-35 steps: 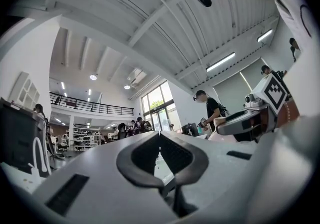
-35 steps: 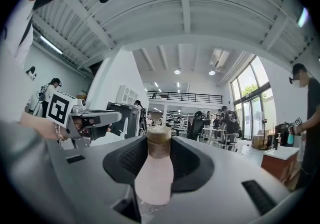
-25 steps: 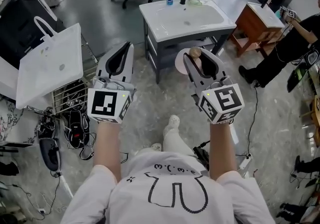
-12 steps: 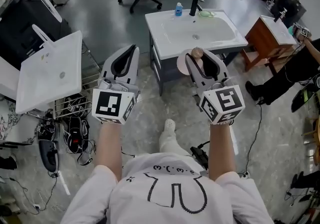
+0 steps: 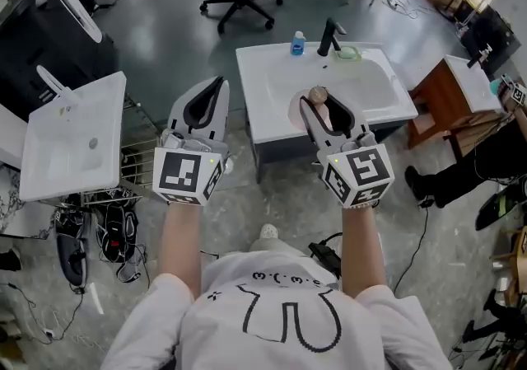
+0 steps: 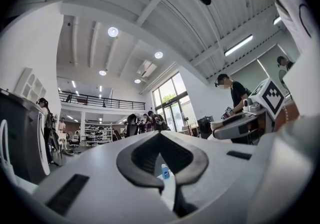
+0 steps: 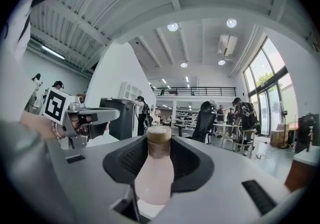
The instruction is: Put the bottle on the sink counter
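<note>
In the head view my right gripper [image 5: 318,102] is shut on a pink bottle [image 5: 318,96] with a tan cap, held over the front edge of the white sink counter [image 5: 268,109]. The right gripper view shows the same bottle [image 7: 156,175] upright between the dark pads [image 7: 192,165] of that gripper [image 7: 159,150]. My left gripper [image 5: 214,84] hangs left of the counter, over the floor, shut with nothing in it. Through a thin slit in the left gripper [image 6: 161,135] the counter shows ahead.
A black faucet [image 5: 329,35], a small blue bottle [image 5: 298,43] and a green dish [image 5: 349,53] stand along the counter's back edge. Another white basin [image 5: 70,138] rests on a wire rack at left. A wooden cabinet [image 5: 449,96] and a person [image 5: 486,162] are at right.
The sink counter has come nearer and now lies under the right gripper's tip. Both grippers keep their pose, and the bottle stays in the right one.
</note>
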### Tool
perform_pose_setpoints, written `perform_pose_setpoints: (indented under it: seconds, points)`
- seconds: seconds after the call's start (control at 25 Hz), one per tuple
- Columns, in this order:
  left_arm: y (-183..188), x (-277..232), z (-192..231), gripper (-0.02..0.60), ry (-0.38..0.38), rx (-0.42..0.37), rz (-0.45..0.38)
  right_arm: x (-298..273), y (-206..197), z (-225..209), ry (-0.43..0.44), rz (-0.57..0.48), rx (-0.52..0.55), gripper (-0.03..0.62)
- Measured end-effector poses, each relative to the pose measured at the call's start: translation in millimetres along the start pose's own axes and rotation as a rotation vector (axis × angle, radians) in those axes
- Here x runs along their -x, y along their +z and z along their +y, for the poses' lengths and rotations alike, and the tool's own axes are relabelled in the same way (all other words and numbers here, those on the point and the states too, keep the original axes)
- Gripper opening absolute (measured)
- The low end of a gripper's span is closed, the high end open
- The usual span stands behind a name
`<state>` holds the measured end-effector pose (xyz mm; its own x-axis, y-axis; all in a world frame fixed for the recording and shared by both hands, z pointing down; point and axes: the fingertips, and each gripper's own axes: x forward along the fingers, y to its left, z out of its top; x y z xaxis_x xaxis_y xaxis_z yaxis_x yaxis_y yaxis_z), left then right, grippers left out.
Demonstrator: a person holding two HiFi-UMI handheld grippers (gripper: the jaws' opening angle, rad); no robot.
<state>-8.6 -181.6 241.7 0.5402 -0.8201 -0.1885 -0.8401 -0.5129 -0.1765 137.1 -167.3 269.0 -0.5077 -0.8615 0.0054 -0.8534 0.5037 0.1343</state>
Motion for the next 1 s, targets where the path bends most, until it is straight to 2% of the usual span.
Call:
perform_pose_setpoints:
  seconds: [0.32, 0.72, 1.0]
  points:
    - [-18.9, -57.2, 22.8, 0.009, 0.06, 0.008, 0.009, -60.9, -23.3, -47.9, 0.045, 0.019, -0.002, 0.153]
    - [-46.4, -85.3, 46.3, 0.01, 0.086, 0.011, 0.041, -111.5, -52.3, -67.5, 0.073, 0.047, -0.011, 0.153]
    - [-68.0, -112.5, 82.8, 0.009, 0.081, 0.009, 0.059, -171.9, -62.7, -79.0, 0.074, 0.059, -0.019, 0.153]
